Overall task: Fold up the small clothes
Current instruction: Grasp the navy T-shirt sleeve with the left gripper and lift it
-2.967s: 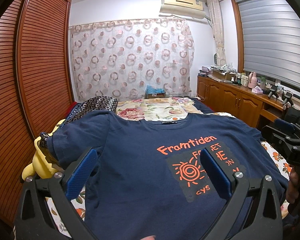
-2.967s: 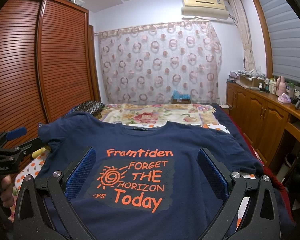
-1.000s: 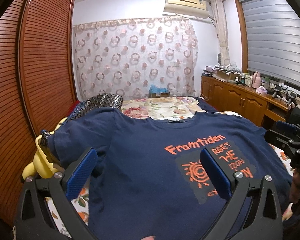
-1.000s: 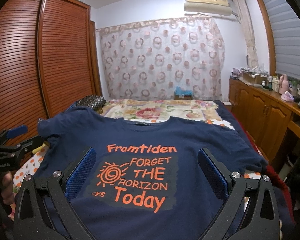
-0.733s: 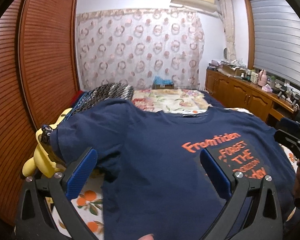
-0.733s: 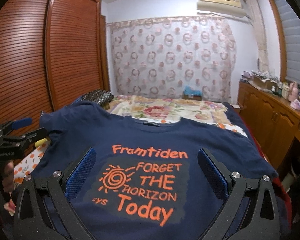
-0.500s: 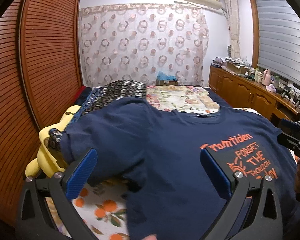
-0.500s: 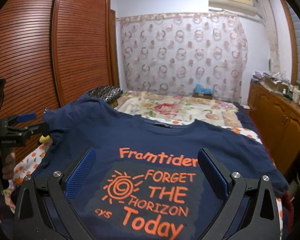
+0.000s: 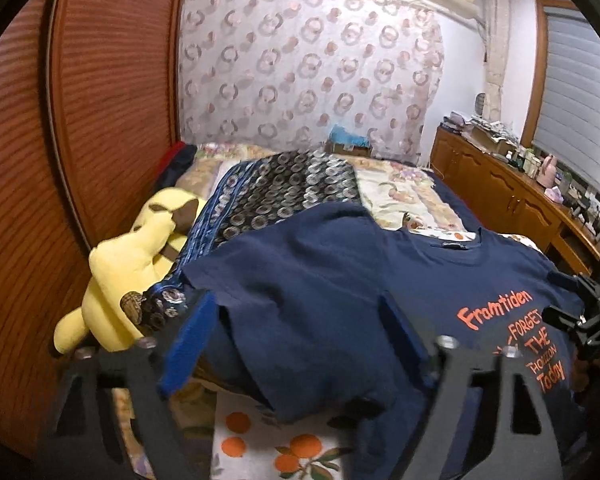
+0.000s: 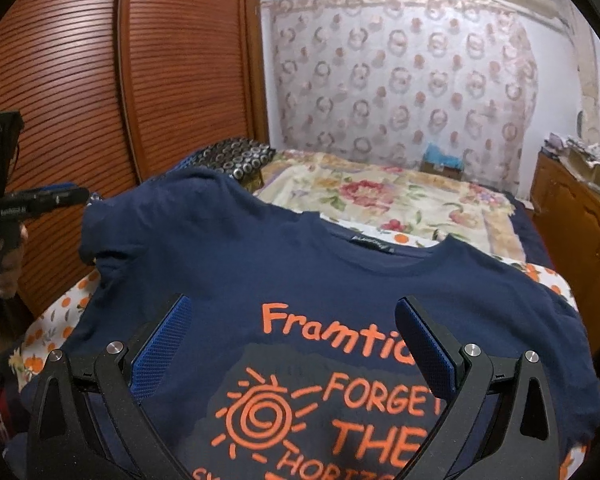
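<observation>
A navy T-shirt (image 10: 236, 264) with orange print lies spread face up on the bed; it also shows in the left wrist view (image 9: 324, 280). My left gripper (image 9: 296, 332) is open, its blue pads either side of the shirt's left sleeve (image 9: 292, 304), just above it. My right gripper (image 10: 296, 340) is open and empty, hovering over the chest print (image 10: 340, 332). The left gripper shows at the far left of the right wrist view (image 10: 32, 204). The right gripper shows at the right edge of the left wrist view (image 9: 580, 312).
A yellow plush toy (image 9: 132, 264) and a patterned dark cloth (image 9: 284, 196) lie left of the shirt, by the slatted wooden wardrobe (image 10: 60, 92). A floral bedsheet (image 10: 388, 196) lies beyond. Wooden cabinets (image 9: 512, 196) run along the right wall.
My left gripper has swung left and down toward the shirt's left sleeve. My right gripper has moved forward and lower over the print. Both stay open.
</observation>
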Demonstrator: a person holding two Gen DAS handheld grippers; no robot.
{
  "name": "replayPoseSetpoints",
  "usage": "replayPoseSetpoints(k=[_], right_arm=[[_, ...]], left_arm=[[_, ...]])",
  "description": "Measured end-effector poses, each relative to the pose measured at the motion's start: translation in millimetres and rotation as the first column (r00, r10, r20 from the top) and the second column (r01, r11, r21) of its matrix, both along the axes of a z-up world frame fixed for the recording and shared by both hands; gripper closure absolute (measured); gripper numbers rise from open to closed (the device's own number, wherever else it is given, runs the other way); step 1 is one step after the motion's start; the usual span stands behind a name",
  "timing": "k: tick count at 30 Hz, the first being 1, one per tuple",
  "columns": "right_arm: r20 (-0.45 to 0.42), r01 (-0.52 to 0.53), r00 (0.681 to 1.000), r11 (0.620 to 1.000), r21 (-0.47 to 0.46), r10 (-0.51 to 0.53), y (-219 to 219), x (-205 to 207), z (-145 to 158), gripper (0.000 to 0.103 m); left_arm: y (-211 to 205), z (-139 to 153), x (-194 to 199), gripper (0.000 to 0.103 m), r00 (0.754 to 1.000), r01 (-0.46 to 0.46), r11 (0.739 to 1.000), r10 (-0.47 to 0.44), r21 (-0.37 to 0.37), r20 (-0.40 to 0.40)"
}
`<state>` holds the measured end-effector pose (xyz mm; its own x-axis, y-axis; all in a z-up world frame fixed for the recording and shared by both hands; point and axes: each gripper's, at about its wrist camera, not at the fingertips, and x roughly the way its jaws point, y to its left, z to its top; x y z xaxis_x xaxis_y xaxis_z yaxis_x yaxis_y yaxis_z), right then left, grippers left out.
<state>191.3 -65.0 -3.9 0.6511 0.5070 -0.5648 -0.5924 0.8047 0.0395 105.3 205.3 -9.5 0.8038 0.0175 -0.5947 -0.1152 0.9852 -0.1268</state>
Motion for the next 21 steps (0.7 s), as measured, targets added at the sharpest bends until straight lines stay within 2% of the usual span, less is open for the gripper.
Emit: replayPoseSetpoints(k=[3, 7, 9, 13, 15, 21], right_arm=[[-0.029, -0.014, 0.999, 1.000, -0.010, 0.014, 7.8, 12.0, -3.9, 0.000], [-0.065, -0.028, 0.997, 1.000, -0.008, 0.027, 13.8, 25.7, -7.9, 0.000], [-0.083, -0.029, 0.996, 1.000, -0.003, 0.028, 15.1, 30.5, -8.2, 0.000], [-0.106, -0.033, 0.994, 0.999, 0.008, 0.033, 16.4, 38.8, -9.4, 0.000], [-0.110, -0.033, 0.993, 0.999, 0.012, 0.034, 16.0, 40.1, -10.1, 0.000], [-0.114, -0.024, 0.993, 0.999, 0.024, 0.026, 13.2, 43.1, -9.8, 0.000]], left_arm=[[14.2, -8.3, 9.4, 0.049, 0.999, -0.024, 0.999, 0.023, -0.033, -0.039], [26.3, -19.8, 19.1, 0.054, 0.994, -0.060, 0.997, 0.055, -0.048, -0.097], [30.8, -25.9, 22.1, 0.068, 0.990, -0.076, 0.996, 0.071, -0.043, -0.123], [34.6, -31.4, 24.1, 0.084, 0.987, -0.078, 0.996, 0.071, -0.045, -0.142], [29.7, -26.5, 23.5, 0.100, 0.990, -0.058, 0.998, 0.054, -0.023, -0.127], [5.7, 4.0, 28.0, 0.103, 0.998, 0.018, 1.000, -0.018, 0.009, -0.067]])
